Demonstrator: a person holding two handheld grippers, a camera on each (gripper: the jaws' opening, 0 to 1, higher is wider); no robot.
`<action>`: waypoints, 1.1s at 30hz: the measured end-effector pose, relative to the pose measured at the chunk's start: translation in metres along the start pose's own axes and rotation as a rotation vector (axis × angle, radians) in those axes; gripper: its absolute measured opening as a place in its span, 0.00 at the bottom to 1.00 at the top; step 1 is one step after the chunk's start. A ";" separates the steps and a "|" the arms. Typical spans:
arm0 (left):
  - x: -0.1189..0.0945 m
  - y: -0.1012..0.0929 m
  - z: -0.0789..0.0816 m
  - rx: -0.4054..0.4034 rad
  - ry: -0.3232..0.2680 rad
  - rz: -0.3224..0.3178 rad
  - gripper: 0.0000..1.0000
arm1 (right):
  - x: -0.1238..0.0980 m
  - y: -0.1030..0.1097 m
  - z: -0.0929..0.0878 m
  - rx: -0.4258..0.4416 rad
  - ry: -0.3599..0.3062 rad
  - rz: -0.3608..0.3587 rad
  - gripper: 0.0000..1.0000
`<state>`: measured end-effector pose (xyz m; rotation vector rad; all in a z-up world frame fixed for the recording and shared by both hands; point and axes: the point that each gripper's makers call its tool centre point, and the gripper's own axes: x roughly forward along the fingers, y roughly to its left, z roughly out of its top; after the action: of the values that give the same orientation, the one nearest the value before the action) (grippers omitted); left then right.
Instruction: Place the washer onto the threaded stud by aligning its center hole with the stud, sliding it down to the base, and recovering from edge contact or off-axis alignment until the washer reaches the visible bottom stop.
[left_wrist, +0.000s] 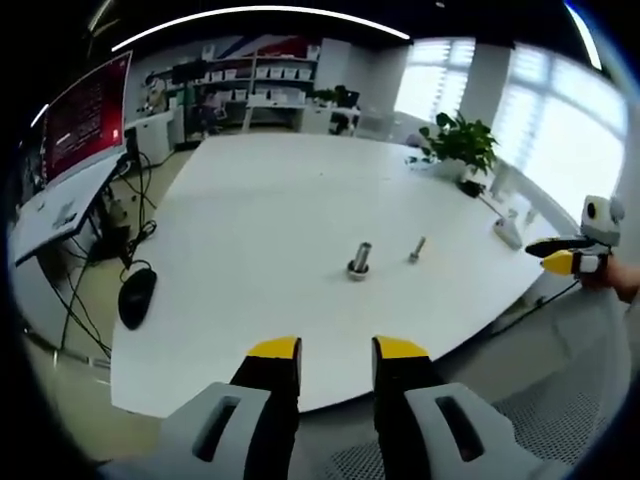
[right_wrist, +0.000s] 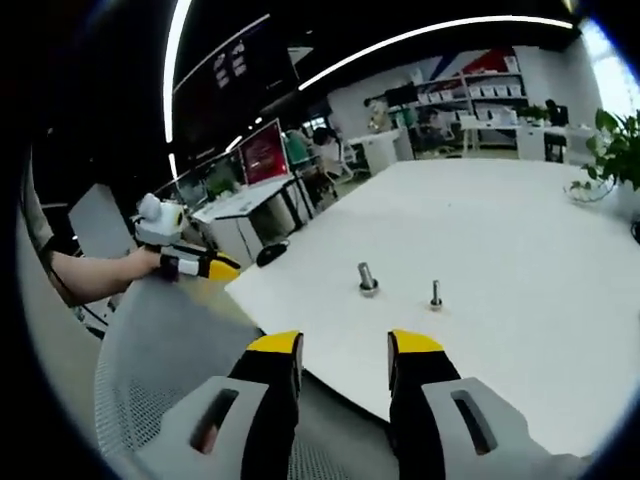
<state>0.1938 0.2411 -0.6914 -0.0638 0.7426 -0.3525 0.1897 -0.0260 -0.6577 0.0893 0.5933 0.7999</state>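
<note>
White table (left_wrist: 260, 200) in office. My left gripper (left_wrist: 336, 347) and right gripper (right_wrist: 345, 343) spread, empty, short of edge. Stud (left_wrist: 360, 257) upright mid-table, bolt (left_wrist: 416, 249) beside. Washer possibly at stud's base; needed closer look before approaching squarely.

Both grippers held up, jaws parted, nothing between them.

Left gripper (left_wrist: 336, 350): in its own view the yellow-tipped jaws rise side by side with a clear gap; in the right gripper view it sits at the left (right_wrist: 215, 266), gripped by a hand (right_wrist: 148, 262) on a bare forearm. Right gripper (right_wrist: 343, 345): jaws apart, empty; in the left gripper view it enters at the right edge (left_wrist: 562, 252), jaws pointing left.
</note>
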 end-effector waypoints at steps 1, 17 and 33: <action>0.000 0.000 0.000 0.002 0.000 0.000 0.26 | -0.001 -0.002 0.003 -0.003 -0.014 -0.008 0.36; 0.001 0.001 -0.002 -0.008 0.015 0.006 0.26 | -0.003 -0.008 0.006 0.032 -0.042 -0.025 0.34; 0.000 0.005 0.001 -0.018 -0.009 0.014 0.26 | -0.003 -0.012 0.005 0.032 -0.041 -0.041 0.34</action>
<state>0.1958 0.2454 -0.6920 -0.0773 0.7375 -0.3324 0.1984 -0.0358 -0.6555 0.1222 0.5680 0.7471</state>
